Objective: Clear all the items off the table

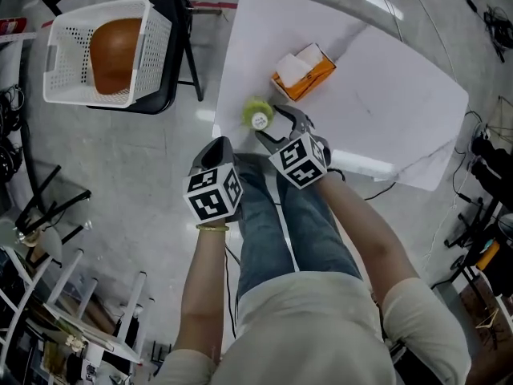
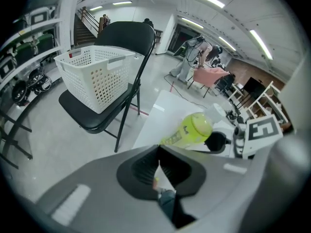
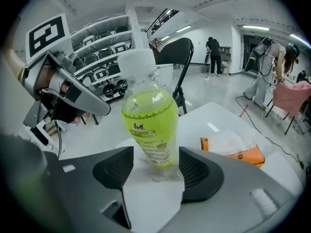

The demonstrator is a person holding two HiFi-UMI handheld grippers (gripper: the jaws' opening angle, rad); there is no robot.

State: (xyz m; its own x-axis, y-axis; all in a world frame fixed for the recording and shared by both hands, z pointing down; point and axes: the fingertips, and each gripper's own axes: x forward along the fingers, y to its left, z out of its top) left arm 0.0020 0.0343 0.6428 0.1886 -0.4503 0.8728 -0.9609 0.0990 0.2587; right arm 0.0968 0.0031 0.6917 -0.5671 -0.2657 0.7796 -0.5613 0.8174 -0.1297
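Note:
A yellow-green drink bottle (image 1: 258, 116) with a white cap stands upright near the front left edge of the white table (image 1: 385, 103). My right gripper (image 1: 269, 123) is open, and the bottle (image 3: 148, 123) rises between its two pads without either pad pressing on it. An orange packet (image 1: 303, 72) with white tissue showing lies further back on the table, also seen as the packet (image 3: 240, 152) in the right gripper view. My left gripper (image 1: 217, 144) hangs shut and empty just left of the table edge, over the floor. Its view shows the bottle (image 2: 192, 129) ahead.
A white perforated basket (image 1: 152, 38) holding a round brown object (image 1: 115, 50) sits on a black folding chair (image 1: 183, 22) left of the table. Shelving and stands crowd the lower left. Cables and equipment lie on the floor at the right. People stand far off in the room.

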